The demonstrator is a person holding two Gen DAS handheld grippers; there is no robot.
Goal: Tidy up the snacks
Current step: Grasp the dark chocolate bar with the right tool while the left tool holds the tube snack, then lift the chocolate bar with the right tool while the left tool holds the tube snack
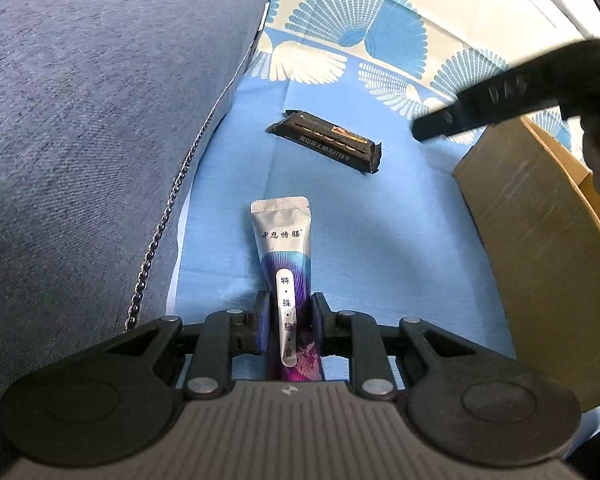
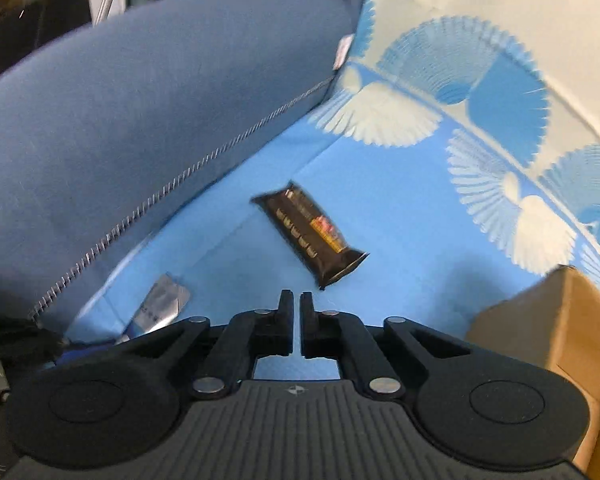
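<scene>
My left gripper (image 1: 289, 314) is shut on a silver and purple snack pouch (image 1: 285, 248), whose sealed end points away from me over the blue cloth. Beyond it a black snack bar (image 1: 324, 142) lies flat on the cloth. In the right wrist view my right gripper (image 2: 296, 300) is shut with nothing between its fingers, hovering just short of that black snack bar (image 2: 310, 232). The pouch's silver end (image 2: 162, 304) shows at the lower left there. The right gripper also shows as a dark blurred shape (image 1: 500, 96) at the upper right of the left wrist view.
A blue sofa cushion (image 1: 92, 120) with a zip seam borders the cloth on the left. An open cardboard box (image 1: 540, 240) stands on the right, its corner (image 2: 548, 328) close to my right gripper. A fan-patterned blue and cream cloth (image 2: 460, 92) covers the far side.
</scene>
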